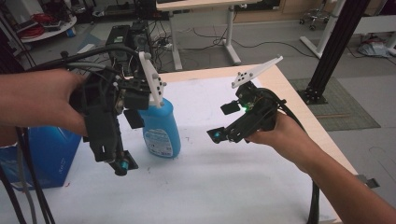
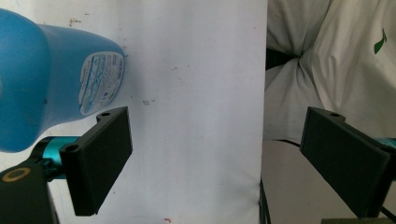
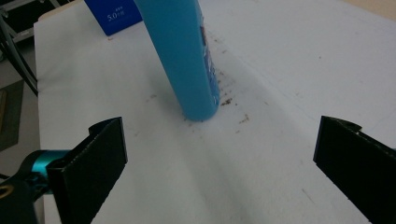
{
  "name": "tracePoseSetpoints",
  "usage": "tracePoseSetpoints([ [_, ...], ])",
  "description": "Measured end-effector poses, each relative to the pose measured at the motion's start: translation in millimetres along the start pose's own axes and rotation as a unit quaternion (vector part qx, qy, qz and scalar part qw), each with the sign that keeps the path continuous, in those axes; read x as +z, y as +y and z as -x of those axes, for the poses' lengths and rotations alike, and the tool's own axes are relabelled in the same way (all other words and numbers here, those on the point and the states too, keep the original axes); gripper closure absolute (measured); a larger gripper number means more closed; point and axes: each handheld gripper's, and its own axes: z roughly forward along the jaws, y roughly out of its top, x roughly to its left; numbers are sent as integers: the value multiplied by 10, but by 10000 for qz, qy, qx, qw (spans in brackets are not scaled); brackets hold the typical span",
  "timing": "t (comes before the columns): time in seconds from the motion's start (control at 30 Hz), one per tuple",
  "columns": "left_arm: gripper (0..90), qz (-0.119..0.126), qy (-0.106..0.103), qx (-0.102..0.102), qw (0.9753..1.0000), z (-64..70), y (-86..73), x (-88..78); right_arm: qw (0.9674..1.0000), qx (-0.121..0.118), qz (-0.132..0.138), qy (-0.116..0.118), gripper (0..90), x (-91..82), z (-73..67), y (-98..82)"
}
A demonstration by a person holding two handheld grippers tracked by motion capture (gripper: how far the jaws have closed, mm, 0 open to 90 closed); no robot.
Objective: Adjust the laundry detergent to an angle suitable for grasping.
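Table (image 1: pixel 243 186): it has a white cover and lies under both grippers; in the right gripper view, small brown crumbs lie on the cover around the foot of the bottle.
Blue box (image 1: pixel 49 156): it stands on the table at the person's left, below the left hand and behind the left gripper's cables; in the right gripper view it is far ahead of the jaws, behind the bottle.
Blue bottle (image 1: pixel 161 130): it stands upright on the table, just beside the left gripper and partly hidden by its body; in the left gripper view it is to the upper left of the jaws, not between them. In the right gripper view it is straight ahead of the jaws and well apart from them.
Left gripper (image 2: pixel 215 158): the jaws stand wide, released, with nothing between the pads. Its jaws point down toward the table.
Right gripper (image 3: pixel 219 172): the jaws stand wide and hold nothing; it is in the air to the right of the bottle and points at it.
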Motion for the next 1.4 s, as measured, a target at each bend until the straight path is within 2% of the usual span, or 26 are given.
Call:
tracePoseSetpoints([
  [0.3, 93, 1, -1, -43, 10000, 22, -64, -23, 9998, -73, 121, 156, 18, 172, -63, 124],
  [0.53, 93, -24, -29, -56, 10000, 35, -85, -12, 9996, -138, 95, 228, 18, 304, -83, 212],
  [0.7, 93, -29, -42, -65, 10000, 44, -99, -22, 9994, -187, -21, 297, 18, 440, -88, 258],
  [1.4, 93, -21, -26, -119, 9999, 89, -215, -64, 9985, -271, -21, 475, 18, 792, -117, 366],
])
